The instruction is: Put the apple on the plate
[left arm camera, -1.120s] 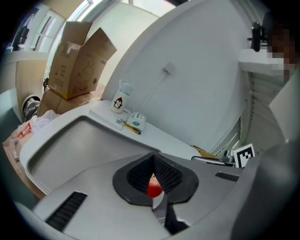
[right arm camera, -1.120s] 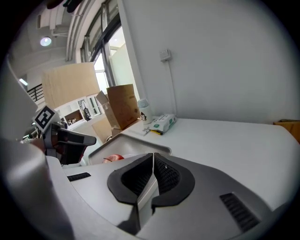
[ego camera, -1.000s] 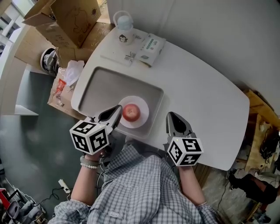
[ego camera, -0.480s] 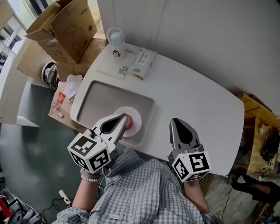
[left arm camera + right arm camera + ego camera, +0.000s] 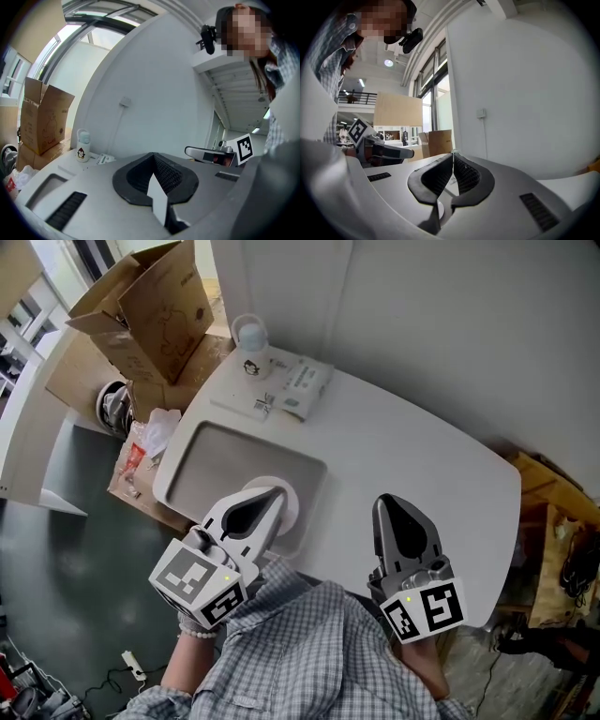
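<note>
A head view looks down on a white table [image 5: 412, 446] with the person's checked shirt at the bottom edge. The left gripper [image 5: 272, 495] hangs over a white plate [image 5: 292, 506], which sits in a grey tray [image 5: 216, 460] at the near edge of the table. Its claw is fully closed, tips meeting, with nothing between them. The right gripper [image 5: 383, 504] hovers over bare table to the right, well apart from the tray, and is likewise closed and empty. No apple shows in any view. The left gripper covers most of the plate, so the apple may lie hidden beneath it. Since neither claw carries fruit, the placing step seems to be either done or not begun. The next move calls for drawing the left gripper aside to expose the plate. Counted: two grippers, one plate, one tray, one small white bottle [image 5: 251, 334], one printed packet [image 5: 307, 381], one open cardboard box [image 5: 141, 296], no visible apple.
</note>
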Available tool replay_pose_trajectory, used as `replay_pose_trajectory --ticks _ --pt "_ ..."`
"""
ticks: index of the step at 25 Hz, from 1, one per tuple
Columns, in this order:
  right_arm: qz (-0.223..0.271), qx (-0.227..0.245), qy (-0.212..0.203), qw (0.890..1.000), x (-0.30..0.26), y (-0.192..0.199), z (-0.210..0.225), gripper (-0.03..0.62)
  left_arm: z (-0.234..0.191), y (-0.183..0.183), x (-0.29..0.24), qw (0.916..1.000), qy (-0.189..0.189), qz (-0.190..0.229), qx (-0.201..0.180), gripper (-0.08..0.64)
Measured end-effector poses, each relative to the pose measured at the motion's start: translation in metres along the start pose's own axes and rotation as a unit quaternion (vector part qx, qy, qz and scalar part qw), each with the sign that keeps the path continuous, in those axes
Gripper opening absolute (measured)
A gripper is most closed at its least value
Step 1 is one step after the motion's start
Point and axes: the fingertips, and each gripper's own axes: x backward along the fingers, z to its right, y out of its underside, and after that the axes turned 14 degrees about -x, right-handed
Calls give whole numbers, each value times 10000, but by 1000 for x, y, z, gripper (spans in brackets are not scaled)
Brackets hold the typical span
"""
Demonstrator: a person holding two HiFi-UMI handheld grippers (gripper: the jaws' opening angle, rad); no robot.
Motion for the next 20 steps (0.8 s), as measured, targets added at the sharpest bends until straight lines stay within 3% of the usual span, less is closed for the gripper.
replay_pose_trajectory --ticks 8,20 --pt "93 173 -122 9997 5 -7 -3 25 14 -8 1 9990 30 -10 -448 8" --pt "15 230 -93 9997 2 -3 -3 21 -2 -15 12 9987 -232 86 -435 8"
